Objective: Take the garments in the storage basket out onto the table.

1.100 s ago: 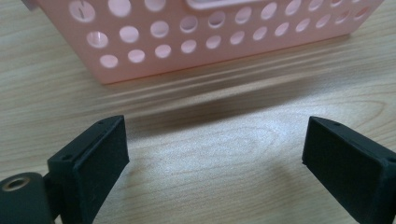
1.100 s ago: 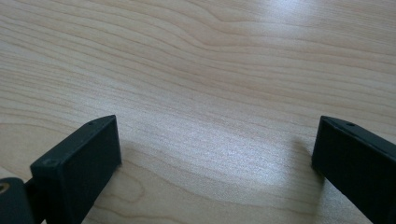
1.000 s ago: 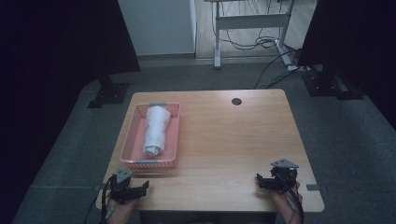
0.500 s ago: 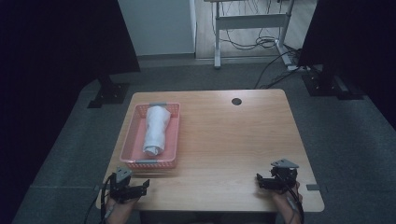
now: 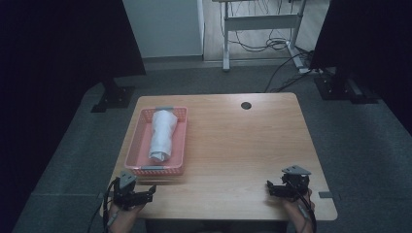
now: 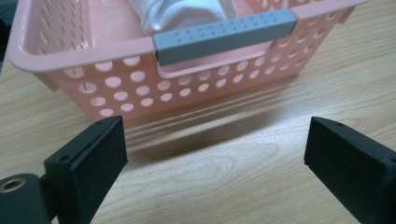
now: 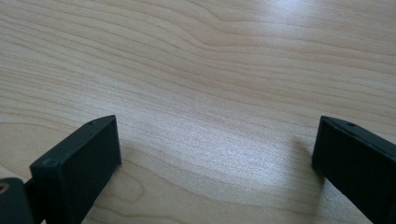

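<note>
A pink perforated basket (image 5: 140,145) stands on the left half of the wooden table (image 5: 233,145), with a rolled white cloth (image 5: 162,135) lying along it. In the left gripper view the basket's near wall (image 6: 196,84) and its grey handle (image 6: 224,35) are close ahead, the white cloth (image 6: 182,11) behind them. My left gripper (image 5: 145,192) rests at the table's front left, just short of the basket, open and empty (image 6: 215,154). At the front right my right gripper (image 5: 272,188) sits low over bare wood, open with nothing between its jaws (image 7: 217,158).
A small dark round hole (image 5: 246,105) marks the table's far side. Dark panels on stands (image 5: 112,92) flank the table on grey carpet. A desk frame with cables (image 5: 262,29) stands behind.
</note>
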`<action>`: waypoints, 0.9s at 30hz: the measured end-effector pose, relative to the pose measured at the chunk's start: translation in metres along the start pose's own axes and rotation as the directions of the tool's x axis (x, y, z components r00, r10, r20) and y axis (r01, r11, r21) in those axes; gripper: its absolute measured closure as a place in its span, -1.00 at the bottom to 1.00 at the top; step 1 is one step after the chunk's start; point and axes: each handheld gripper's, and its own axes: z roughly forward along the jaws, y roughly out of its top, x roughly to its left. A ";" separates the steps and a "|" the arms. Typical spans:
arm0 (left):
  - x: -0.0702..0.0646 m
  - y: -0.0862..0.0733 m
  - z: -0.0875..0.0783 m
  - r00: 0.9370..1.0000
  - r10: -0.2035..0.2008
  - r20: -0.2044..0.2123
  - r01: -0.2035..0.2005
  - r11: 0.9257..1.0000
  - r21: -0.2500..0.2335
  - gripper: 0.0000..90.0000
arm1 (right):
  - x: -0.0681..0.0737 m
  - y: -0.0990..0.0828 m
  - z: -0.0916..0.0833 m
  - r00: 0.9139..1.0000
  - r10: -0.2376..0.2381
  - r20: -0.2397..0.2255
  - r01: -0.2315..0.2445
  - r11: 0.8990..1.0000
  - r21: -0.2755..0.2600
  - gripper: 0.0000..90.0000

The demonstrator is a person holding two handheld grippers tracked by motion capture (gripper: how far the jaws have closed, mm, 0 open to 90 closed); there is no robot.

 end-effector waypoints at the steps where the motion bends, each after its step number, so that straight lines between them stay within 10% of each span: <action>1: 0.000 0.001 -0.001 1.000 0.000 0.000 0.000 1.000 -0.002 -0.87 | 0.000 0.000 0.000 1.000 0.000 0.000 0.000 1.000 0.000 -0.98; 27: -0.005 0.033 -0.004 1.000 0.027 -0.010 -0.027 0.999 -0.026 -0.87 | 0.000 0.000 0.000 1.000 0.000 0.000 0.000 1.000 0.000 -0.98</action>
